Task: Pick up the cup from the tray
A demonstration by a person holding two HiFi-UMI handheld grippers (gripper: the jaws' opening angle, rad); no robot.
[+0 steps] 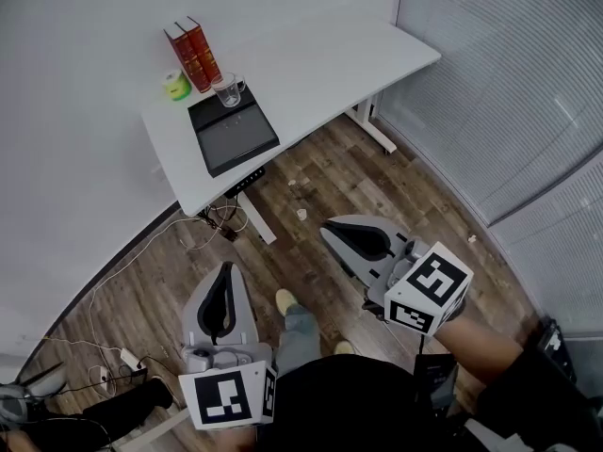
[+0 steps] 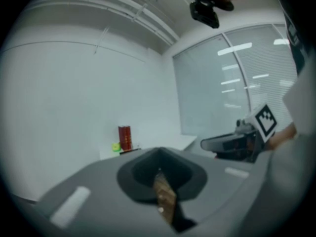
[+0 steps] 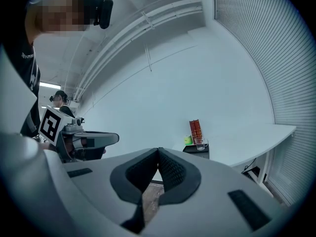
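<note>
1. Standing on the far corner of the black tray (image 1: pixel 234 132), the clear glass cup (image 1: pixel 227 89) is upright, with its handle turned away from the books.
2. The tray lies flat on the white table (image 1: pixel 311 64), near the table's end by the wall.
3. Two red books (image 1: pixel 193 55) stand upright just beside the cup, and a green roll (image 1: pixel 173 85) sits next to them.
4. The left gripper (image 1: pixel 224 269) is held low over the wooden floor (image 1: pixel 377 186), well apart from the table.
5. In the left gripper view, the jaws meet at their tips with nothing between them; only a strip of floor shows through the gap lower down.
6. The right gripper (image 1: pixel 328 226) is also held low over the floor, nearer the table than the left one yet still well apart from it.
7. In the right gripper view, its jaws are pressed together and grip nothing; the cup (image 3: pixel 200 143) shows far off beyond them, on the tray (image 3: pixel 196 149).
8. Loose cables (image 1: pixel 217 219) lie on the floor under the table's near end.
</note>
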